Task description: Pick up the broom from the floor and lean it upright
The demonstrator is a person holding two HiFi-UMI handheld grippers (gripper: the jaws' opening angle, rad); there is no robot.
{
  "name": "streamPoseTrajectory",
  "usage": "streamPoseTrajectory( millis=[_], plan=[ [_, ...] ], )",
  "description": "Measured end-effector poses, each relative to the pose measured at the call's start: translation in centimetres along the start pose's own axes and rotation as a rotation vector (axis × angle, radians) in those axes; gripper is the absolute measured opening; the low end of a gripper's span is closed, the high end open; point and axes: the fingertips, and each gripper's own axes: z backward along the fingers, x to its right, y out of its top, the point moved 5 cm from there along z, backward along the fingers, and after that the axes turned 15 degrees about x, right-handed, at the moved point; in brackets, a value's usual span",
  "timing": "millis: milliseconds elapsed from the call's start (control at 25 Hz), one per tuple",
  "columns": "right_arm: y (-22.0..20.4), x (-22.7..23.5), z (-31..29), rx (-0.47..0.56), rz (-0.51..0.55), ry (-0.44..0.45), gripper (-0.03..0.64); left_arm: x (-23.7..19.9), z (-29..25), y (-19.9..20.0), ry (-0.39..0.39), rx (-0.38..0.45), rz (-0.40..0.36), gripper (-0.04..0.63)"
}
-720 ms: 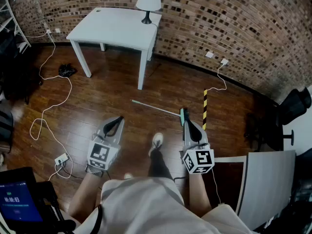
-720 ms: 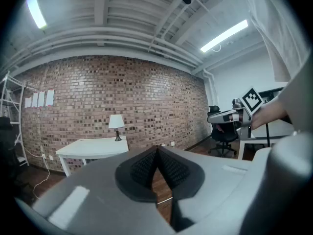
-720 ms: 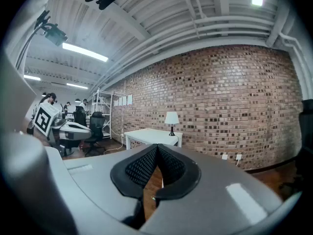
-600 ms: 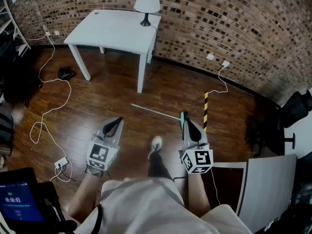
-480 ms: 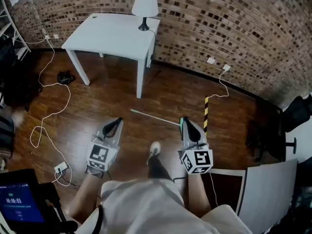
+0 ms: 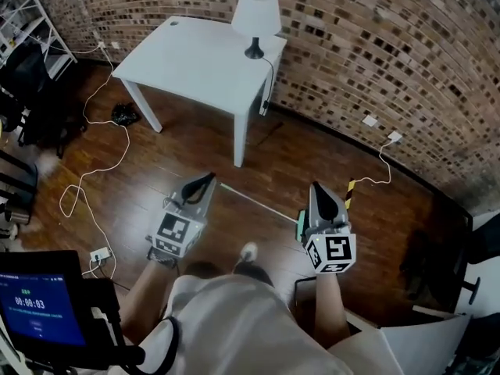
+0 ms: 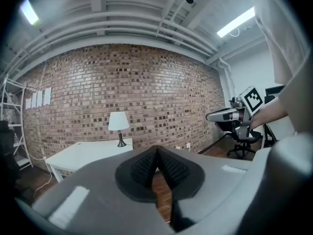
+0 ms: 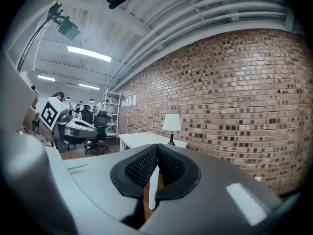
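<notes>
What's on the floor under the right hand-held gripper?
The broom: its thin pale handle runs out leftward over the wooden floor, and a green sliver of its head shows beside the right hand-held gripper. The rest of the head is covered.

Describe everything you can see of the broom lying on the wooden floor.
The thin pale-handled broom lies flat on the dark wooden floor, just in front of the white table. Its slim, light handle runs diagonally, upper left to lower right in the head view. A small green part shows at the lower-right end, mostly hidden behind the right tool; bristles cannot be made out. Only the floor seems to touch it.
</notes>
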Motion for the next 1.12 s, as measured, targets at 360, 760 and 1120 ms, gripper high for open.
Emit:
streamPoseTrajectory(
  millis=[360,760,1120],
  plan=[
    [-3.8,1.1,-4.4,-0.059,-0.051,-0.030,0.014,-4.0,-3.1,-3.1,-0.014,-0.059,0.021,-0.002],
    [-9.5,-0.7,-8.4,-0.205,-0.091,0.086,0.051,-6.4,-3.8,-7.4,-0.033,-0.141,0.074,-0.002],
    [-26.6,-6.3,-13.7,-0.501,0.042,0.350,0.074,-9.9,0.1,-18.5,0.035,-0.298,0.152,-0.002]
  ],
)
